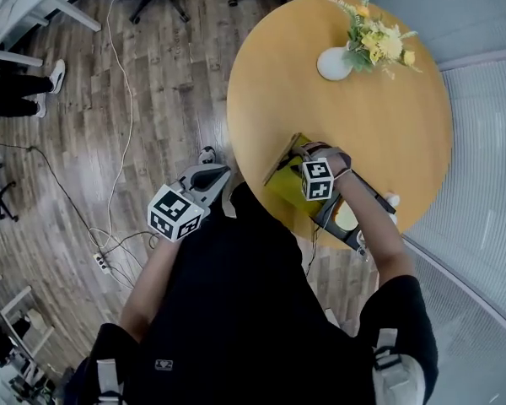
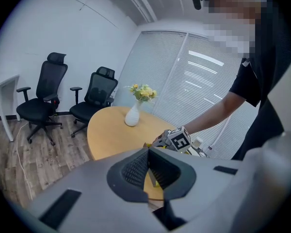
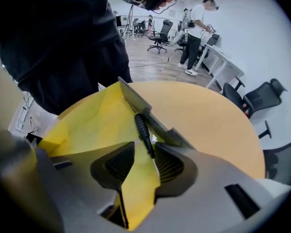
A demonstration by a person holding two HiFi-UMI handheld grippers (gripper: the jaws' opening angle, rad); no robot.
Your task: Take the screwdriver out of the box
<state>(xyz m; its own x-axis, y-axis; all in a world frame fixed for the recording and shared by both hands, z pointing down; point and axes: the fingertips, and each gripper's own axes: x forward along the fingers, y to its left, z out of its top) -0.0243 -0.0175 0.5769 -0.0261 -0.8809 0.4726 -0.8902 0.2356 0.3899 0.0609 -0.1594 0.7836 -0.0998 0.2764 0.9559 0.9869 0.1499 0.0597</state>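
The yellow box stands open at the near edge of the round wooden table, its lid tipped up to the left. My right gripper points steeply down into it, jaws open. In the right gripper view the black screwdriver lies along the box's grey right wall on the yellow bottom; its lower end sits between the pads of the right gripper, close to the right pad, not pressed. My left gripper hangs off the table over the floor, fingertips together and empty.
A white vase of yellow flowers stands at the table's far side. A dark flat object with a pale round piece lies right of the box. Cables and a power strip lie on the wood floor; office chairs stand beyond.
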